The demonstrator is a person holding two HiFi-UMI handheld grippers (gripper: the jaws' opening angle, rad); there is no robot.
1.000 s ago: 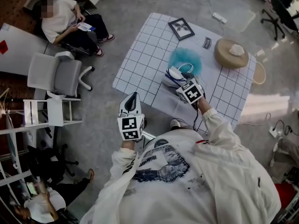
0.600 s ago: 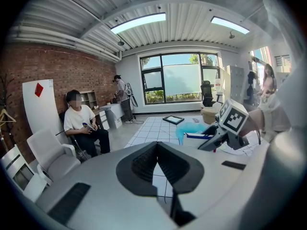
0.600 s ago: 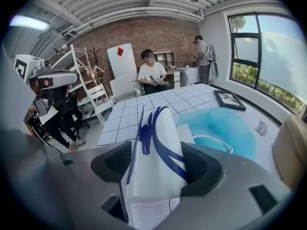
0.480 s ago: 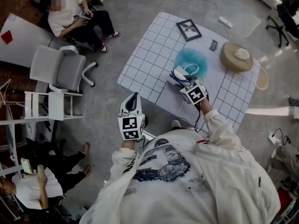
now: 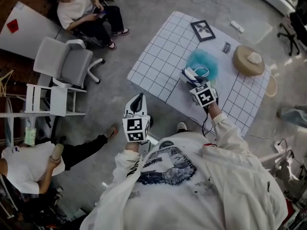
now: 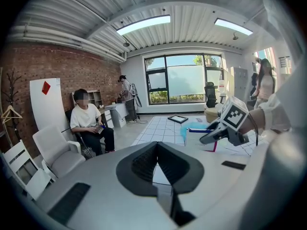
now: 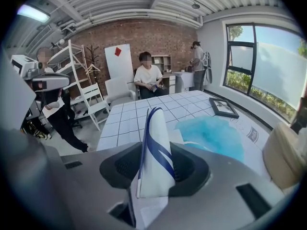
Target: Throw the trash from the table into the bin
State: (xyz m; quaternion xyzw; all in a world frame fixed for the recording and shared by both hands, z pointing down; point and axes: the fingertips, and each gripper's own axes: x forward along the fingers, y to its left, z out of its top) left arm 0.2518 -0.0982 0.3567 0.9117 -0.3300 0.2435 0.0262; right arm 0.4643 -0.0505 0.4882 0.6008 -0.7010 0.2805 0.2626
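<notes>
- The jaws of the right gripper [image 7: 156, 166] are clamped on a white and blue wrapper [image 7: 154, 147]. They have just been closing, with the wrapper between them.
- The wrapper looks thin and floppy. It should be held tight and lifted slowly, or it may slip out.
- The jaws of the left gripper [image 6: 157, 164] are together and nothing is held. It is seen off the worktop's edge, low in the middle of the head view.
- The wrapper is at the near side of the worktop [image 5: 158, 61], just beside a blue fluffy thing [image 5: 201, 63]. That thing could be dragged along, so a straight lift up is best.
- Further back, at the upper right, a picture frame [image 5: 203, 30] and a round tan hat [image 5: 248, 60] are seen.
- No bin is seen in any view, so it must be found first.
- A white chair [image 5: 64, 61] and a seated person [image 5: 81, 11] are seen at the upper left and could be in the way.
</notes>
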